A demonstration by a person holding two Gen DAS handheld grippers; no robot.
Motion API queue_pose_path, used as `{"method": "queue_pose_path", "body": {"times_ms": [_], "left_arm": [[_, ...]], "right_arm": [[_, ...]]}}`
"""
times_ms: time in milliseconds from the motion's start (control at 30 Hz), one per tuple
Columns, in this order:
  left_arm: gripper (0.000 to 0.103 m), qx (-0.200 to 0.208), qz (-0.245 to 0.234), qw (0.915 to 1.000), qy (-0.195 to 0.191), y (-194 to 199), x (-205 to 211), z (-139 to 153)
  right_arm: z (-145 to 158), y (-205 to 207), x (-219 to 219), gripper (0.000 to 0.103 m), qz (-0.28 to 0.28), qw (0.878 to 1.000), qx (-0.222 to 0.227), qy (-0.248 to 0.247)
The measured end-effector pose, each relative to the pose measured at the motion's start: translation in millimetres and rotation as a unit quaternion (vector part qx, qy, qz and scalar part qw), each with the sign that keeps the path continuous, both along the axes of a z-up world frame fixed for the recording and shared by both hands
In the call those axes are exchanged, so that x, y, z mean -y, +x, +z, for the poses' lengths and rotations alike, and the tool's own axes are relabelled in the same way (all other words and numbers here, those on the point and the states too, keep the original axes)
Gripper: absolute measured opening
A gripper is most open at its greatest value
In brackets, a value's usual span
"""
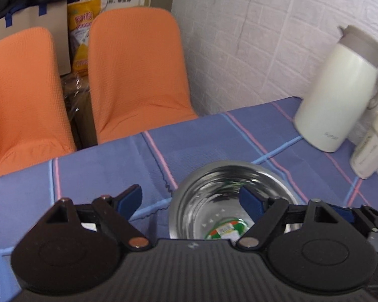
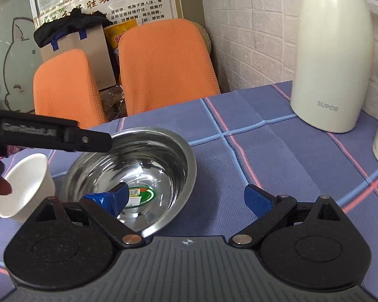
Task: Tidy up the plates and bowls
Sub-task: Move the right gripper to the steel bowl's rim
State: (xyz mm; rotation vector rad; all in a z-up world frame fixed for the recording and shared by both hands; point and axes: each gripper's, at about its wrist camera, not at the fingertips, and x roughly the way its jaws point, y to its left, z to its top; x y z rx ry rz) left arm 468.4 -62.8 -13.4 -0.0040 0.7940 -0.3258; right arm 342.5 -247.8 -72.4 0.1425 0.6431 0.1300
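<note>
Both tongs stand wide open and hold nothing. On the left gripper, one blue finger hangs over the shiny round steel bowl and the other hangs beside it. On the right gripper, one blue finger is over the bowl's near rim and the other is over the cloth. That bowl sits on the blue striped tablecloth. It is clean and bright, with only a green and white sticker on its bottom. Just beside it stands a small white paper cup, with nothing inside that I can see. Farther back stands a tall cream jug with its lid on.
</note>
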Motion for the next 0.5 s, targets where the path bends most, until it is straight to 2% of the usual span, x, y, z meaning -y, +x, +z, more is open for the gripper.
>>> {"method": "queue_pose_path", "body": {"times_ms": [300, 400, 500], "left_arm": [[0.082, -0.011, -0.005, 0.9993, 0.035, 13, 15, -27], [0.082, -0.017, -0.011, 0.9991, 0.037, 15, 18, -32], [0.082, -0.015, -0.012, 0.9982, 0.056, 15, 21, -36]], "right_arm": [[-15, 13, -5, 0.084, 0.028, 1.000, 0.001, -0.008], [-17, 13, -11, 0.086, 0.031, 0.999, 0.011, -0.028], [-20, 13, -17, 0.087, 0.030, 0.998, 0.020, -0.056]]}}
